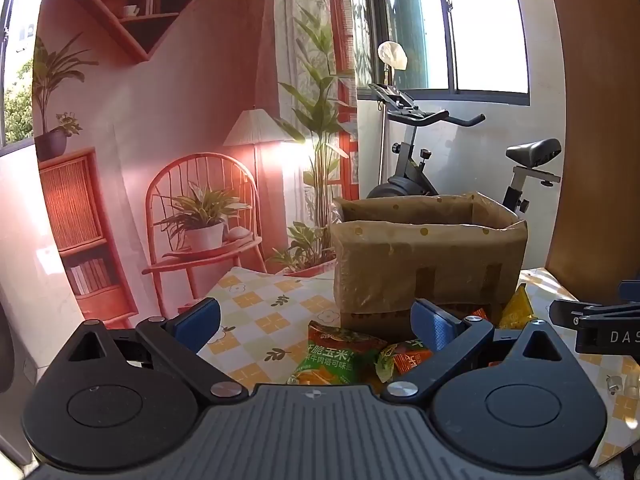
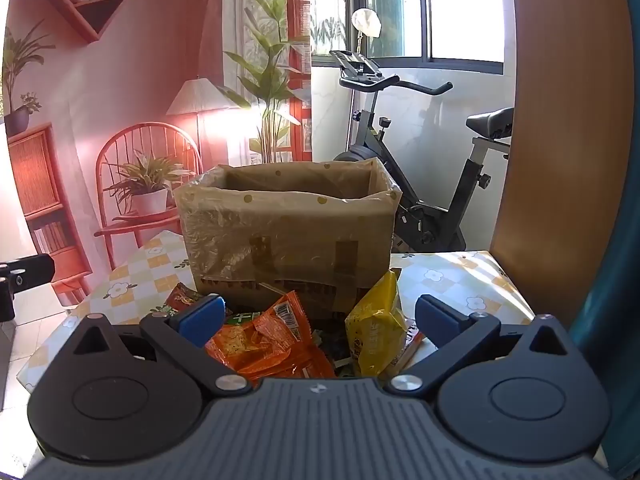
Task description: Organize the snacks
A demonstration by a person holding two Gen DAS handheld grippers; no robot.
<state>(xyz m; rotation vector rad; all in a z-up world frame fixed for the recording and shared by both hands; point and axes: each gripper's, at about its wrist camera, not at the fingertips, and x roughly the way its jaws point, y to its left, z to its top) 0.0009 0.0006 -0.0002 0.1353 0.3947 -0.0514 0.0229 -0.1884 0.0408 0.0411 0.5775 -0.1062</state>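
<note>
Left wrist view
left gripper (image 1: 316, 322): jaws spread wide, nothing between the blue pads, hanging above the table
table (image 1: 256, 304): yellow-and-white checked cloth with flower print
box (image 1: 428, 256): brown cardboard, lined with a clear dotted plastic bag, top open, standing on the table ahead and slightly right
green packet (image 1: 330, 356): lies flat on the cloth just in front of the box, below the gap between the jaws
orange-green packet (image 1: 402, 358): beside the green one, partly behind the right pad
yellow packet (image 1: 516, 310): leaning at the box's right lower corner
right gripper (image 1: 596, 324): only a black edge showing at far right

Right wrist view
right gripper (image 2: 318, 318): jaws wide apart, holding nothing
box (image 2: 286, 236): dead ahead, open top, inside not visible
orange packet (image 2: 268, 340): crumpled, between the pads, in front of the box
yellow packet (image 2: 376, 324): upright, touching the box's right front corner
red packet (image 2: 182, 300): behind the left pad, by the box's left corner
exercise bike (image 2: 420, 184): behind the table, near the window
</note>
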